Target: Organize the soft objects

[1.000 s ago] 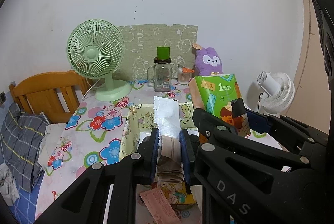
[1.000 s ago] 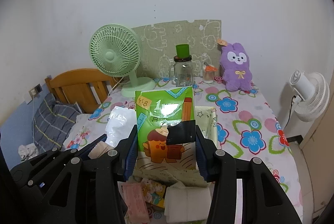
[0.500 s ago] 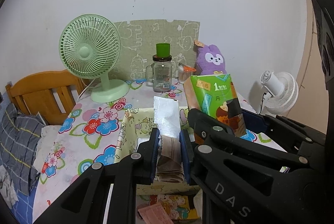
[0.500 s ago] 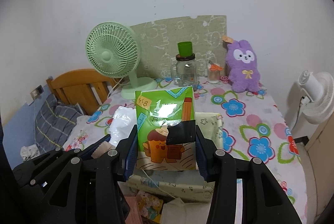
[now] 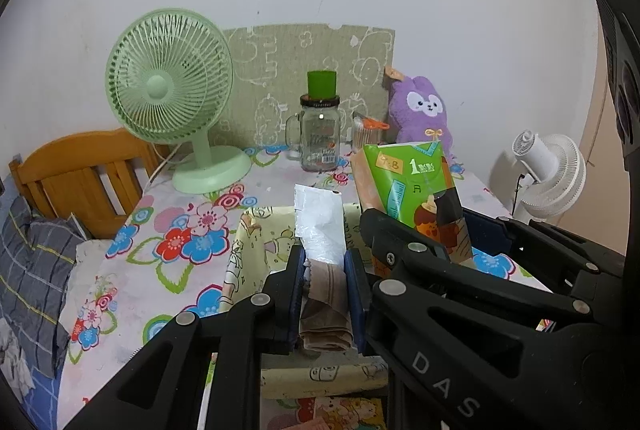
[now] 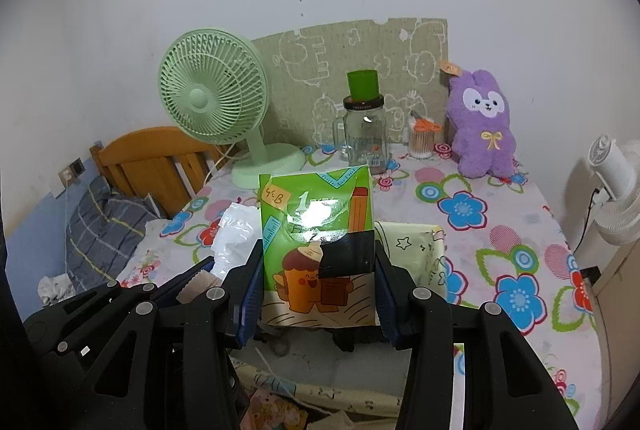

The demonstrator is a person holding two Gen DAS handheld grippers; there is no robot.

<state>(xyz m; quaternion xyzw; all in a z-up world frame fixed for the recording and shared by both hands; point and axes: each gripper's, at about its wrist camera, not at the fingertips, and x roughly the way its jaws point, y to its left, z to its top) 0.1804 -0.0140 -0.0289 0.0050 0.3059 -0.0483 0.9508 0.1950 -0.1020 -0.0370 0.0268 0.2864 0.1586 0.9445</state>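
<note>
The left tongs (image 5: 325,280) are gripping a stocking pack (image 5: 320,230), the right tongs (image 6: 319,284) a green pack (image 6: 318,230); both packs are hanging upright just above the fabric bin (image 6: 424,250), directly below.

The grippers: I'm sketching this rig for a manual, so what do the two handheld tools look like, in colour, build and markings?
Both the left gripper and the right gripper are matt black plastic, built of angular linkage bars joined by round silver rivets. Their jaws carry flat blue pads. White letters "DAS" are printed on the right gripper's bar, seen in the left wrist view. No cables, hands or sleeves show.
</note>
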